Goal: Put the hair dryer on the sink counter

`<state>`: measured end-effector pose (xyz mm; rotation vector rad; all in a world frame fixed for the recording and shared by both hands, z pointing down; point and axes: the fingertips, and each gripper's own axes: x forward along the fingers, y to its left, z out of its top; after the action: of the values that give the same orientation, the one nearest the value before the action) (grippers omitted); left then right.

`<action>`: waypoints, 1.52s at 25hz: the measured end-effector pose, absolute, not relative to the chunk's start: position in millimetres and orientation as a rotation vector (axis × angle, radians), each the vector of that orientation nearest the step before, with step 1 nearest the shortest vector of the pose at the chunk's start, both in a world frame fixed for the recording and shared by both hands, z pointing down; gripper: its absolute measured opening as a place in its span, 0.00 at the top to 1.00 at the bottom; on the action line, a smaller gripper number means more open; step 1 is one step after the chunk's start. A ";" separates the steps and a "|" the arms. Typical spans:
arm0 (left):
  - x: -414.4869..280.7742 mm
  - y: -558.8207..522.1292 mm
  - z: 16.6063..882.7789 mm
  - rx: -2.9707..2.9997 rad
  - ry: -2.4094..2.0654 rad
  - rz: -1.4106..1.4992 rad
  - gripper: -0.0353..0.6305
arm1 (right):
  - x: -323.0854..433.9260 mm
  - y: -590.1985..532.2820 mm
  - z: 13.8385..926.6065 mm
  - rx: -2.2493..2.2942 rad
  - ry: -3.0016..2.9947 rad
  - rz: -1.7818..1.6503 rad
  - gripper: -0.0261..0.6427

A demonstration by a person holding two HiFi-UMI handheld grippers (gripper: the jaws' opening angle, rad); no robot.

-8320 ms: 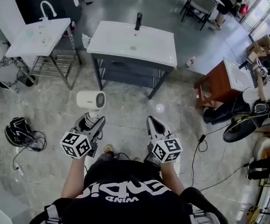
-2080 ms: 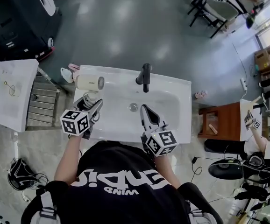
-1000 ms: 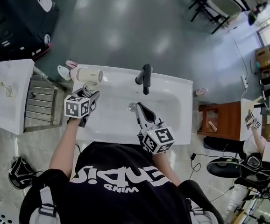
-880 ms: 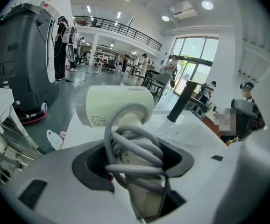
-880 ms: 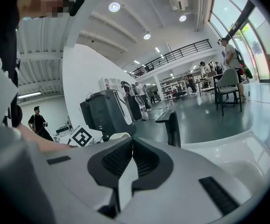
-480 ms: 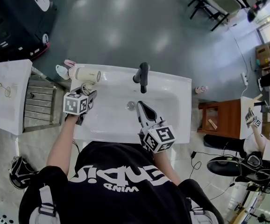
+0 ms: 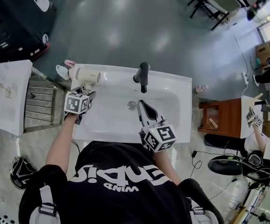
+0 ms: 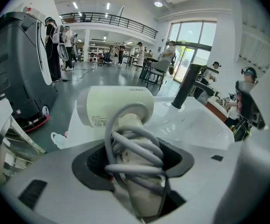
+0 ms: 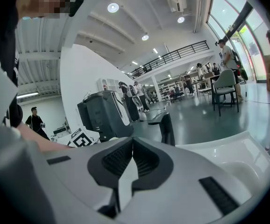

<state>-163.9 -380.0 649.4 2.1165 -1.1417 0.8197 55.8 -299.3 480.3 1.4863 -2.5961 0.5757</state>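
Left tool clamped the hair dryer by its cord-wrapped handle over the table's back-left corner, a sound hold for stiff, slick, top-heavy plastic; right tool hung closed, empty.

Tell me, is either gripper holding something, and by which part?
The left gripper holds the hair dryer by its cord-wrapped handle; the right gripper holds nothing.

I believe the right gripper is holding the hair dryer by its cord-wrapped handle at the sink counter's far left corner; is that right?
Not quite: the left gripper holds the hair dryer by its cord-wrapped handle at the sink counter's far left corner, as the left gripper view shows.
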 end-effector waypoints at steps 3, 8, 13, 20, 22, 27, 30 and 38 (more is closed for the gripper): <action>-164.6 -380.0 650.0 2.114 -1.132 0.810 0.52 | 53.1 -299.6 480.3 1.485 -2.596 0.575 0.93; -167.0 -382.2 651.7 2.107 -1.122 0.789 0.52 | 48.0 -299.9 481.8 1.485 -2.595 0.571 0.93; -168.7 -379.1 646.1 2.116 -1.096 0.784 0.52 | 44.4 -295.0 473.9 1.499 -2.588 0.557 0.93; -172.8 -379.9 653.3 2.142 -1.067 0.901 0.52 | 45.8 -294.7 476.7 1.503 -2.582 0.554 0.93; -173.1 -379.5 654.8 2.143 -1.063 0.900 0.52 | 43.8 -293.4 477.2 1.496 -2.587 0.551 0.93; -173.7 -379.2 655.0 2.139 -1.070 0.899 0.51 | 40.8 -290.9 476.2 1.490 -2.590 0.545 0.93; -174.3 -379.3 656.1 2.135 -1.073 0.904 0.51 | 42.3 -291.3 475.8 1.496 -2.588 0.544 0.93; -175.7 -382.4 657.2 2.134 -1.082 0.934 0.51 | 47.6 -293.7 477.2 1.498 -2.590 0.547 0.93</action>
<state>-175.7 -382.4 657.2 2.1336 -1.0821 0.9343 47.6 -293.7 477.2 1.4983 -2.5900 0.5467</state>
